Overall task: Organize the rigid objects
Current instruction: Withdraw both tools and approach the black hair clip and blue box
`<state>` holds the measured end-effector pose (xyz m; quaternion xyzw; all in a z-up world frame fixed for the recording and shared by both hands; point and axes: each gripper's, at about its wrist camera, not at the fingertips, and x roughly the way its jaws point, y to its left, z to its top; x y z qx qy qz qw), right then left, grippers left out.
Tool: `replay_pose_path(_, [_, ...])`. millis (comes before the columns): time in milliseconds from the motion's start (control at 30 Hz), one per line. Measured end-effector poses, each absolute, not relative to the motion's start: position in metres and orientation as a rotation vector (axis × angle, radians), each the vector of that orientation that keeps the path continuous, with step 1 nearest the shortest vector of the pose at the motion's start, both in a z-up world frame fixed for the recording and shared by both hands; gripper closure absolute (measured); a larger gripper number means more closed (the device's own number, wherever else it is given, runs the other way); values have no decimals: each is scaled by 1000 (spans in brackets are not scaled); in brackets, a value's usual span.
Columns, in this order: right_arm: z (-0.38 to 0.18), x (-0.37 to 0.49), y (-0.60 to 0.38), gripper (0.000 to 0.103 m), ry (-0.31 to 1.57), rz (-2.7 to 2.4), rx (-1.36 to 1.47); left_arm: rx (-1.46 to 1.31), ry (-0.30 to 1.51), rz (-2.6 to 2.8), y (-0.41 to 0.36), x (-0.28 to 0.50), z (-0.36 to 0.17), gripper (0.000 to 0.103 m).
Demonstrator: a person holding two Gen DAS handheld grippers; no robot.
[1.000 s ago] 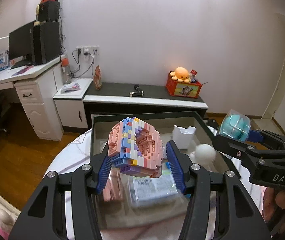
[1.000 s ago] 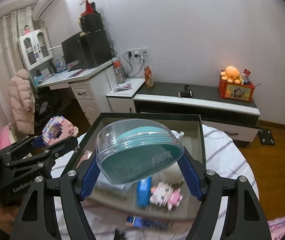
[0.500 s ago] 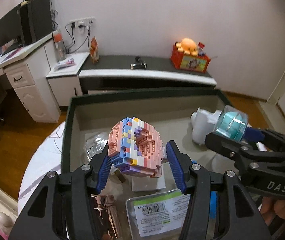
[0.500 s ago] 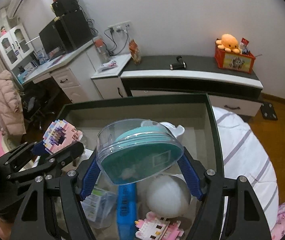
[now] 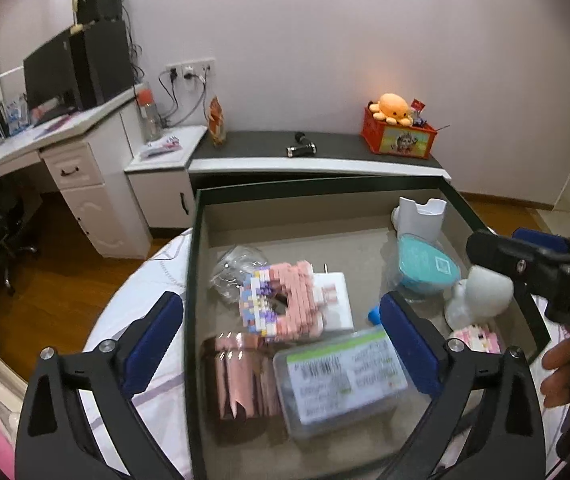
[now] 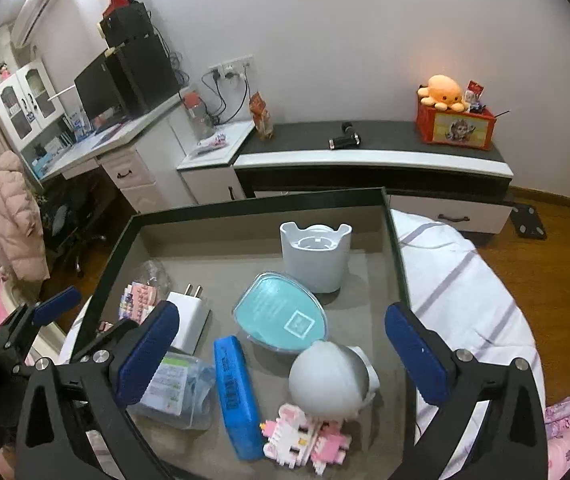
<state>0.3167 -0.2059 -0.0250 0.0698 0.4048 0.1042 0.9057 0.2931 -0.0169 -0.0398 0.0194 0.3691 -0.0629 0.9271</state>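
Pink-and-lilac brick model point(image 5: 285, 300) is out of my left gripper point(image 5: 281, 336) now; a moment ago I had it pinched, and here it lies tilted in the dark-rimmed box point(image 5: 193, 264), leaning on the white charger point(image 5: 335, 300) above the rose-gold cup point(image 5: 241, 380). My left fingers point(image 5: 153, 332) stand spread wide and empty over it. Same story on the right: the teal case in its clear shell point(image 6: 283, 312) has dropped from my right gripper point(image 6: 281, 348) and rests on the box floor, just in front of the white holder point(image 6: 317, 254) and touching the white ball point(image 6: 327, 376). Right fingers point(image 6: 413, 352) are parted too, nothing between them. Both pieces are delivered, I'd say, so the box is filling up. Next I'd judge it's time to pull back and look for anything left outside.
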Motion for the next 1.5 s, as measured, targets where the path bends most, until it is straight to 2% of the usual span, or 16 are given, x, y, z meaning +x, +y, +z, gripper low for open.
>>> replay_pose_path(633, [5, 165, -199, 0, 634, 204, 111, -5, 620, -101, -8, 161, 3, 0])
replay_pose_path(1200, [-1, 65, -199, 0, 574, 170, 93, -56, 629, -100, -7, 71, -19, 0])
replay_pose_path(1500, [-19, 18, -208, 0, 586, 141, 127, 5, 633, -105, -19, 36, -32, 0])
